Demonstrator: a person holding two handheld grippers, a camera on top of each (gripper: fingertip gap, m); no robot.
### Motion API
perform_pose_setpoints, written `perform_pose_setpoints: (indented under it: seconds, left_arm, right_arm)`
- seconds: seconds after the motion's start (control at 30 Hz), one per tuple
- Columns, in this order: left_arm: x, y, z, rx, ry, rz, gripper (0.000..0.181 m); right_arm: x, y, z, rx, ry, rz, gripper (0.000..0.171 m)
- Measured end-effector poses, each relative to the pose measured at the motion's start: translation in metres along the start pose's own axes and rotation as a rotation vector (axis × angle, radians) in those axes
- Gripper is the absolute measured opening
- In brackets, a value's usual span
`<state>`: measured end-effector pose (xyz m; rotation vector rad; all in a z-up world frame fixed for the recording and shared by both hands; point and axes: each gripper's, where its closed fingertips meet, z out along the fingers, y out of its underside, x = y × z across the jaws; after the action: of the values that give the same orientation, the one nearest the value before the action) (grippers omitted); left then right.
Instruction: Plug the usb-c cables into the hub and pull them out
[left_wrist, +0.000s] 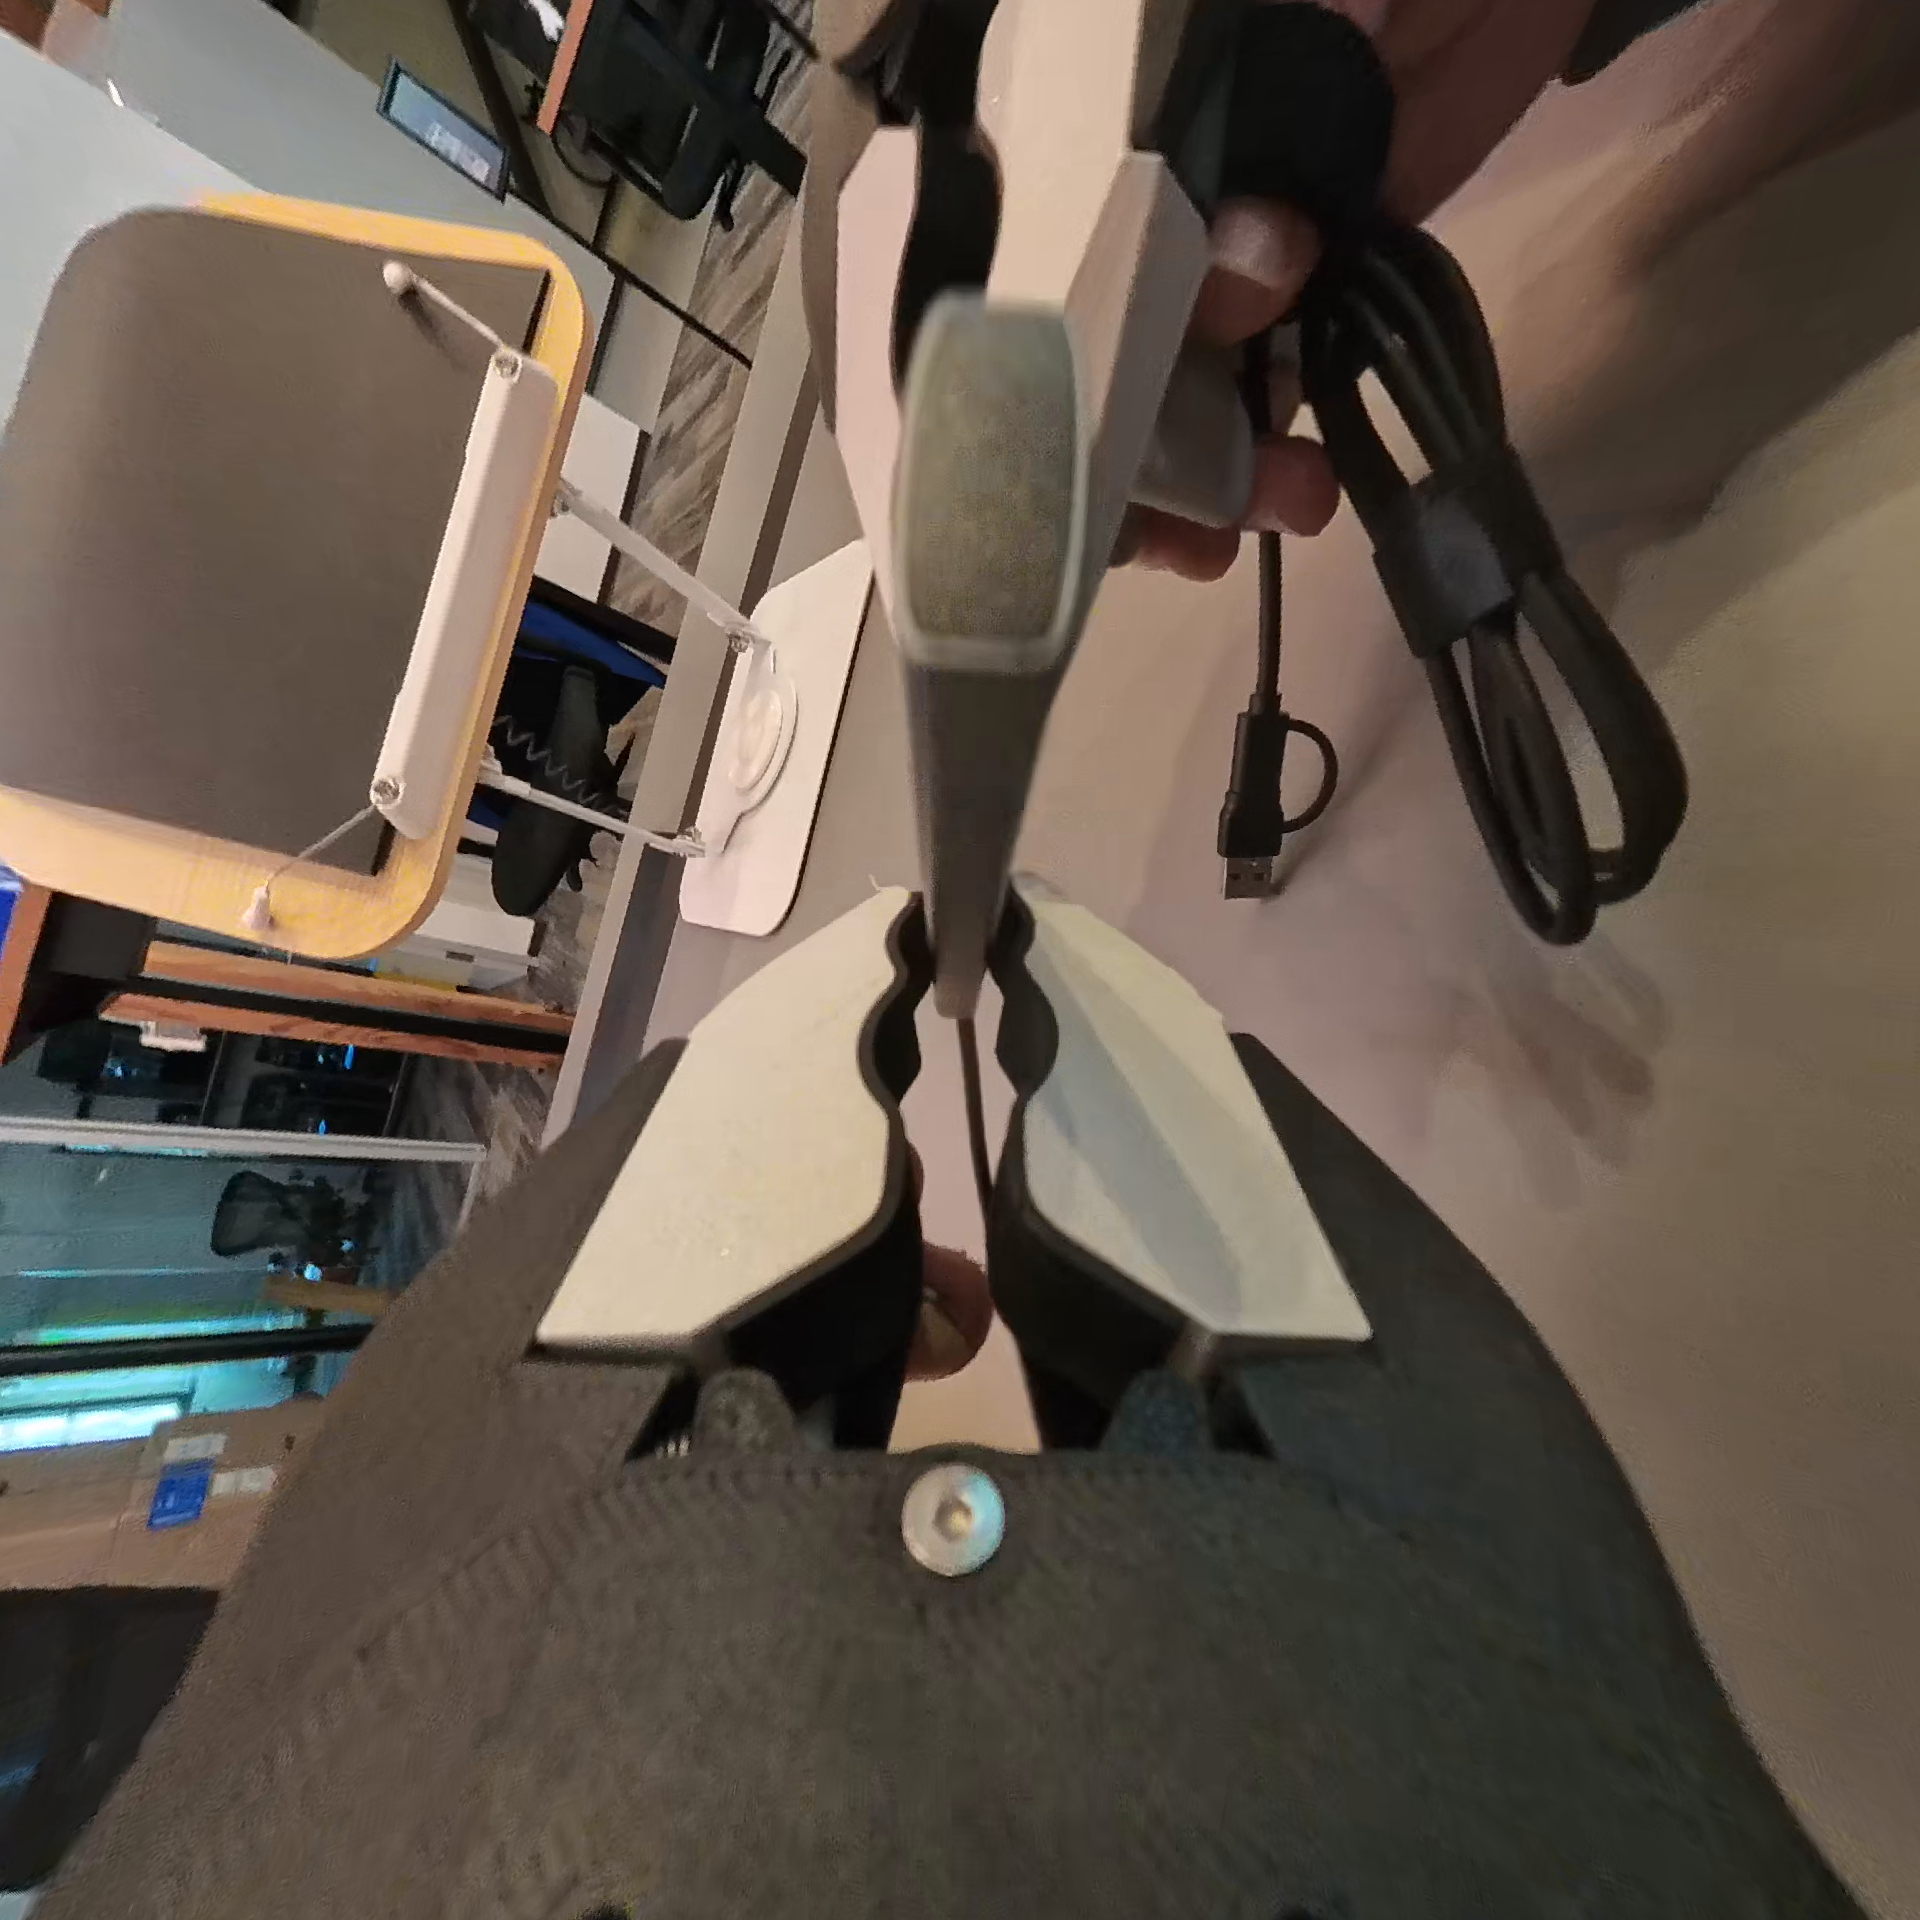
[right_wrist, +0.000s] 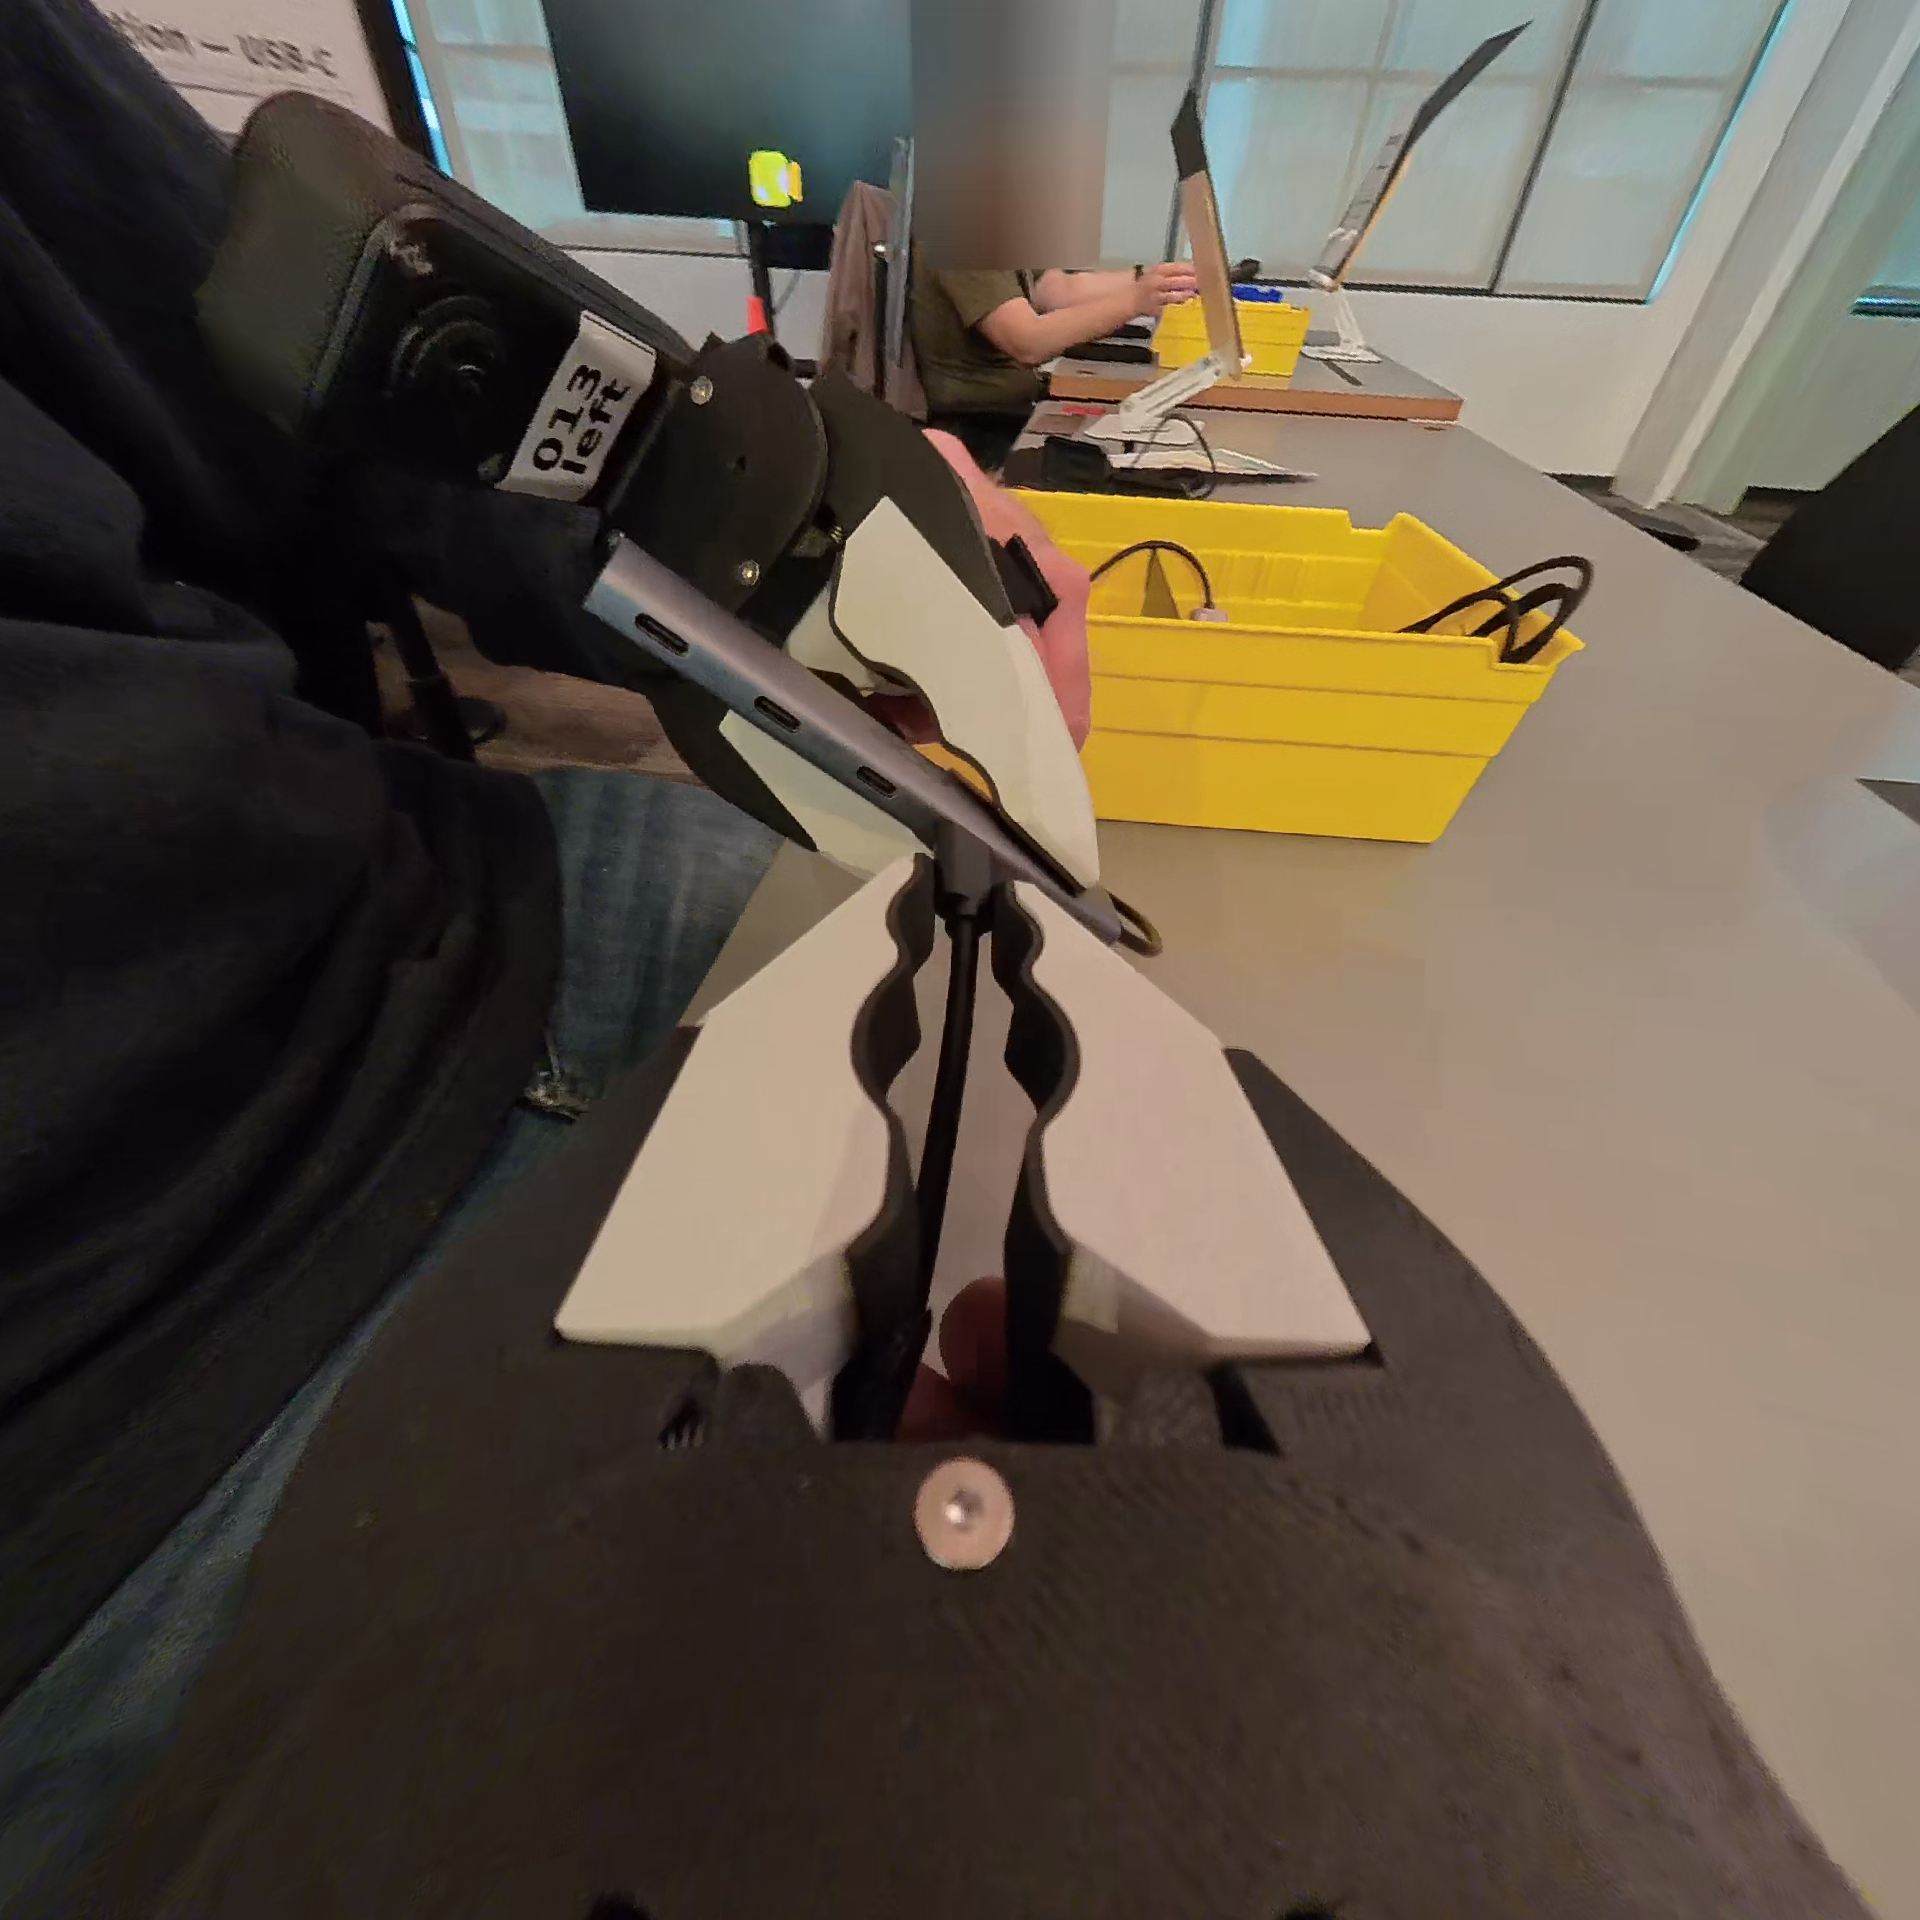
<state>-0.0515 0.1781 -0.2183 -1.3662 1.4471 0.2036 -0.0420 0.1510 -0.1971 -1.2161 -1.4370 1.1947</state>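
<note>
In the right wrist view, the right tool (right_wrist: 961, 904) is clamped at its tips on the grey plug of a black usb-c cable (right_wrist: 951, 1091), whose cord runs back between the two white fingers (right_wrist: 769, 1122) toward the palm. Right at those tips the plug meets the edge of the slim grey hub (right_wrist: 758, 707), which slants up and away to the left; three empty ports show along that edge. The left tool (right_wrist: 935, 727) is closed on the hub from the far side, its white fingers lying over the hub's flat face.

In the left wrist view, the left tool (left_wrist: 961, 935) pinches one end of the hub (left_wrist: 982, 499), and the hub stands straight out ahead of the tips. Beyond it, the right tool's fingers come in from above. To the right of them a hand (left_wrist: 1236, 447) carries a coiled bundle of black cable (left_wrist: 1538, 675), and a short lead with a double plug (left_wrist: 1257, 810) dangles.

Past the right tool, a yellow bin (right_wrist: 1299, 707) sits on the grey desk (right_wrist: 1455, 1039) with black cables in it. Farther off, a seated person (right_wrist: 977, 332) reaches toward another yellow bin.
</note>
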Motion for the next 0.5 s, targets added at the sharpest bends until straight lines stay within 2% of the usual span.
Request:
perform_pose_setpoints:
  seconds: [0.13, 0.23, 0.3, 0.33, 0.4, 0.43, 0.5]
  left_arm:
    - [-0.002, -0.008, -0.005, 0.041, 0.031, 0.011, 0.011]
    - [-0.007, -0.012, -0.008, 0.051, -0.009, 0.032, 0.011]
    - [-0.006, -0.022, -0.013, 0.109, -0.05, 0.072, 0.033]
    - [-0.006, -0.026, -0.014, 0.121, -0.064, 0.077, 0.036]
    - [-0.001, -0.029, -0.014, 0.116, -0.054, 0.095, 0.026]
    - [0.0, -0.029, -0.013, 0.106, -0.064, 0.114, 0.014]
    - [-0.001, -0.03, -0.015, 0.114, -0.081, 0.122, 0.01]
  right_arm:
    - [-0.003, -0.005, -0.004, 0.061, -0.063, 0.059, 0.008]
    - [-0.003, -0.01, -0.004, 0.1, -0.078, 0.089, 0.008]
    - [-0.003, -0.007, -0.003, 0.087, -0.081, 0.101, 0.009]
    - [-0.003, -0.006, -0.002, 0.084, -0.085, 0.105, 0.009]
    - [-0.005, -0.005, 0.0, 0.087, -0.09, 0.114, 0.009]
    - [-0.005, -0.005, 0.001, 0.087, -0.087, 0.114, 0.009]
    - [-0.006, -0.006, 0.0, 0.092, -0.086, 0.109, 0.009]
